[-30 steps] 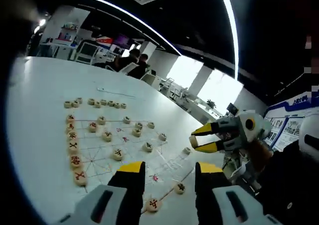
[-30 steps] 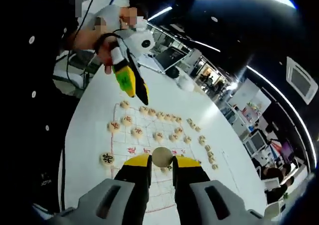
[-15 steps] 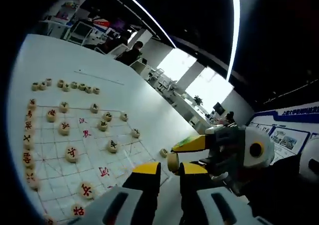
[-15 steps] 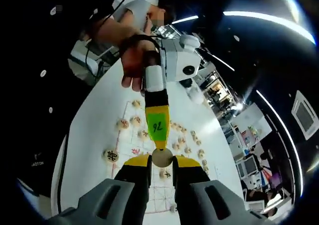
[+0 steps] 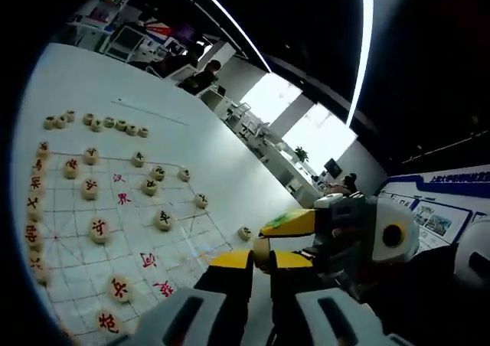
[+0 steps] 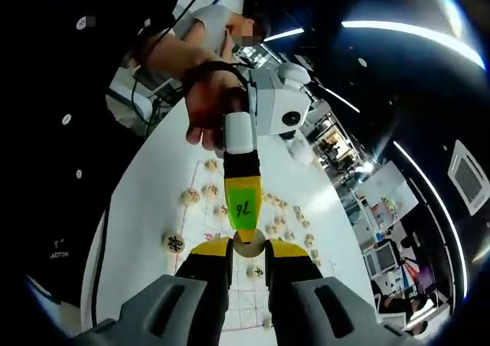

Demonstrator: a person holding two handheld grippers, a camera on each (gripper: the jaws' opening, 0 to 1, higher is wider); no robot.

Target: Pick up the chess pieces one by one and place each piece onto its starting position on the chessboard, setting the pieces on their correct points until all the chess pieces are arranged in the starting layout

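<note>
Both tongs meet above the counter [image 5: 92, 70], clear of the board [image 5: 99, 208], on one round piece [image 6: 248, 245]. The right tongs [image 6: 248, 248] clamp it between their yellow tips. The left tongs [image 5: 260, 256] close around the same piece [image 5: 261, 249], so I judge a handover for regripping. Other pieces [image 5: 98, 229] sit on board points; a spare row [image 5: 96, 122] lies beyond its far edge.

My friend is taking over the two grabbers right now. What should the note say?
Right gripper: shut on a round chess piece, held in the air over the chessboard.
Left gripper: closing in on that same piece; looks like a hand-over, grip unclear.
Done: many pieces sit on board points.
Left: place this piece, then the row of pieces waiting on the white table beyond the board.
</note>
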